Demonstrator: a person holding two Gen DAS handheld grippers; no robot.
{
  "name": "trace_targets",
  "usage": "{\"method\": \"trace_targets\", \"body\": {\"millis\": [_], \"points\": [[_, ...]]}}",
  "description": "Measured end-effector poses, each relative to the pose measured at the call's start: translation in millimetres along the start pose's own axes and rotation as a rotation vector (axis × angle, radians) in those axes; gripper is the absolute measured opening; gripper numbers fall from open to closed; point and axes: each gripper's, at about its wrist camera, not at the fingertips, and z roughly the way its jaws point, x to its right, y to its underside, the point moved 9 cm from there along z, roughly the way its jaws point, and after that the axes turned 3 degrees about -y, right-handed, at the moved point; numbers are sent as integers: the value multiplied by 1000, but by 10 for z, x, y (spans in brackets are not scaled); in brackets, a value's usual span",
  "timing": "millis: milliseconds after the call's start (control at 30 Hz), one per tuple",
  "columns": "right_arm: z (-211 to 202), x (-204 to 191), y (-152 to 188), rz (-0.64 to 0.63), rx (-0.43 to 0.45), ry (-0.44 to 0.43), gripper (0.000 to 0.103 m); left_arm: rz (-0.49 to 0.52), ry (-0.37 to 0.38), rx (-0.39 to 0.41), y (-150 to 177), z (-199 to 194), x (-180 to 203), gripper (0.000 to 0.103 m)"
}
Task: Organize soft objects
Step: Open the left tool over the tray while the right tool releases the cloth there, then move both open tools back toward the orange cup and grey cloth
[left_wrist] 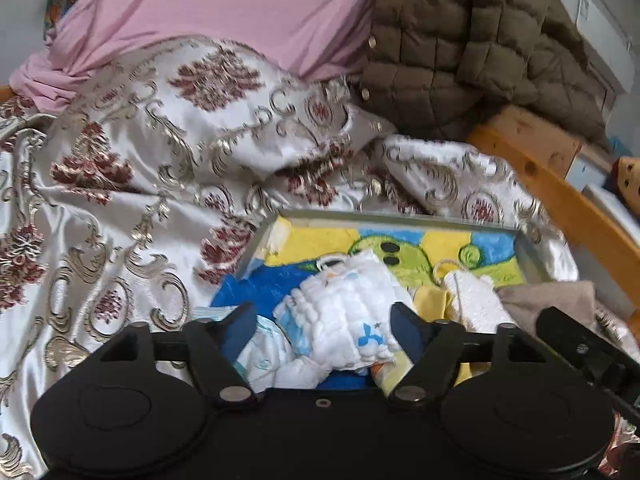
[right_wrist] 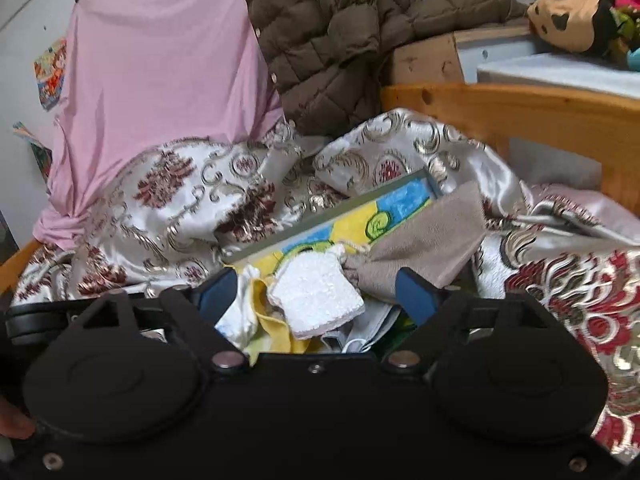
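A grey tray (left_wrist: 400,216) lined with a bright yellow, blue and green towel lies on the bed. It holds a white quilted cloth with blue marks (left_wrist: 352,308), a white terry cloth (left_wrist: 472,300), a yellow cloth (left_wrist: 432,300) and a beige cloth (left_wrist: 552,300). My left gripper (left_wrist: 326,330) is open, its jaws either side of the white quilted cloth. In the right wrist view the tray (right_wrist: 320,220) shows the white terry cloth (right_wrist: 316,296), the yellow cloth (right_wrist: 276,324) and the beige cloth (right_wrist: 420,248). My right gripper (right_wrist: 316,298) is open around the terry cloth.
A satin bedspread with red and gold pattern (left_wrist: 120,208) covers the bed. A pink sheet (left_wrist: 224,12) and a brown quilted jacket (left_wrist: 460,40) are piled at the back. A wooden bed rail (left_wrist: 560,192) runs on the right. A spotted plush toy (right_wrist: 568,8) sits far right.
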Motion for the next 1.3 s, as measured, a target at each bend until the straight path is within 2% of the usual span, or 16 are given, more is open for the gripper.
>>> {"method": "trace_targets", "body": {"millis": [167,300,467,733,1100,1300], "points": [[-343,-96,-154,-12,66,-16,101,-51,15,71,-77,-376,-157,88],[-619,-201,-283,-33,119,-34,102,-64,36,139,-130,-734,-252,97],[-987,-389,-375,-55,196,-78,102,-67,67,201,-120,-1163,-355,102],[-1565,-795,-325,-147,307,-114,102,-83,98,262,108,-1716,-657,102],[-1794,-1255,120,-247,289,-110,102,-37,99,285,527,-2237,-1149,102],[-1854,-1484,340,-282,235,-124,102,-98,84,263,811,-2325,-1500,102]]}}
